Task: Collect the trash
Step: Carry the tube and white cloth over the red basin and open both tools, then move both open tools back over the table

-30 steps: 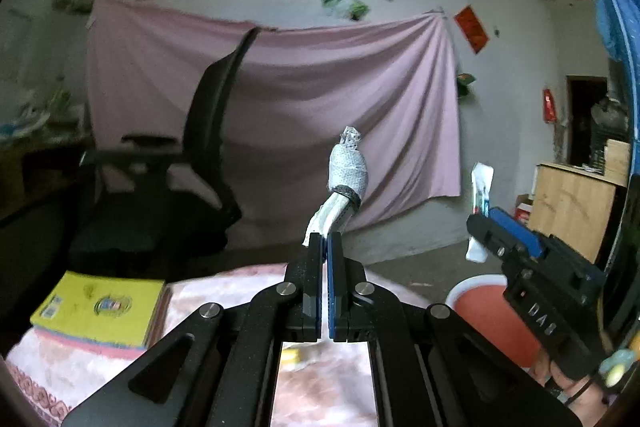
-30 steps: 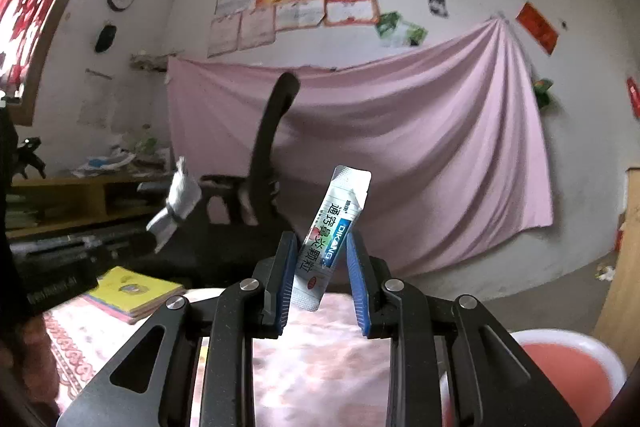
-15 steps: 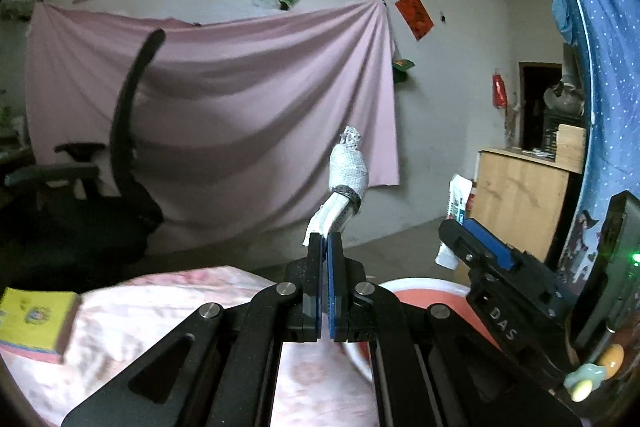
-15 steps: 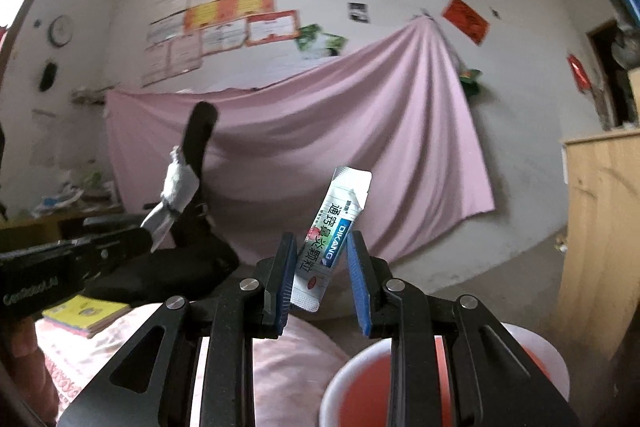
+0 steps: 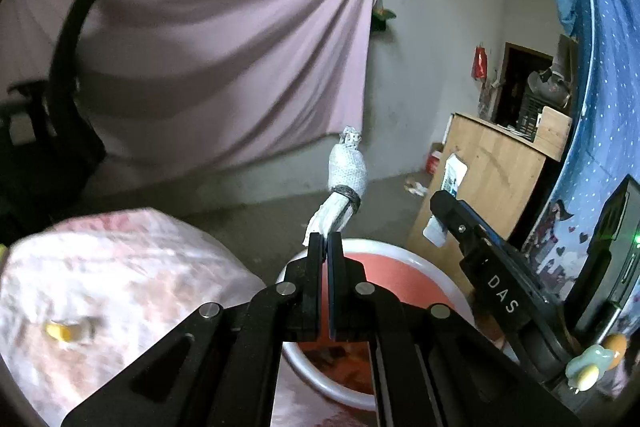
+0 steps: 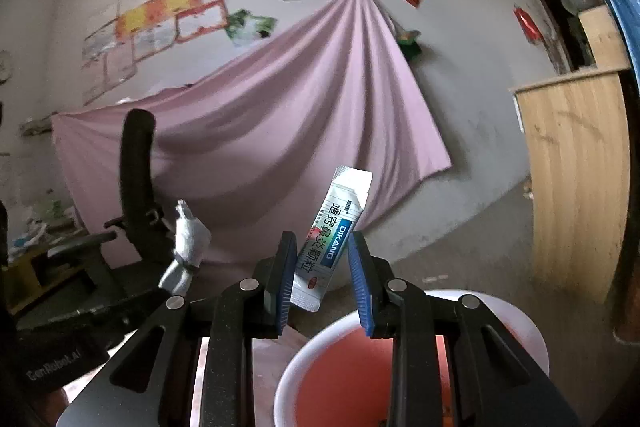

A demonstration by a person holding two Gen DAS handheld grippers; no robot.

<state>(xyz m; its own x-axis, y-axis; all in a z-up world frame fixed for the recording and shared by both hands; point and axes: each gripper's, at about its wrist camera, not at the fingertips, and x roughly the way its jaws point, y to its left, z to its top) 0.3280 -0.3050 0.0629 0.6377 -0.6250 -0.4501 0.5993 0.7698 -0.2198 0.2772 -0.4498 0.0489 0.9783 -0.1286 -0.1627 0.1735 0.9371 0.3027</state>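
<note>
1. The sachet (image 6: pixel 335 239), a long white packet with blue and green print, stands nearly upright between the fingers of the right hand-held gripper (image 6: pixel 323 269), its long axis leaning slightly so the top tips to the right. Its lower corner rests against the left finger, while the right finger stands clear of it, so the jaws are parted and I cannot tell whether the packet is truly pinched.
2. The twisted white wrapper (image 5: pixel 341 189), bound by a dark band at its waist, sticks up from the tip of the left hand-held gripper (image 5: pixel 325 247), whose jaws are pressed tight on its lower end. Its long axis tilts up and a little to the right.
3. Both grippers point forward and roughly level, side by side, the right one visible at the right of the left wrist view.
4. The red bin (image 6: pixel 516 323) with a white rim sits directly below both grippers, its mouth open upward.
5. The tabletop (image 5: pixel 120 279), under a pink patterned cloth, ends just left of the bin. A wooden cabinet (image 6: pixel 576 179) stands to the right and a black office chair (image 6: pixel 136 195) to the left.
</note>
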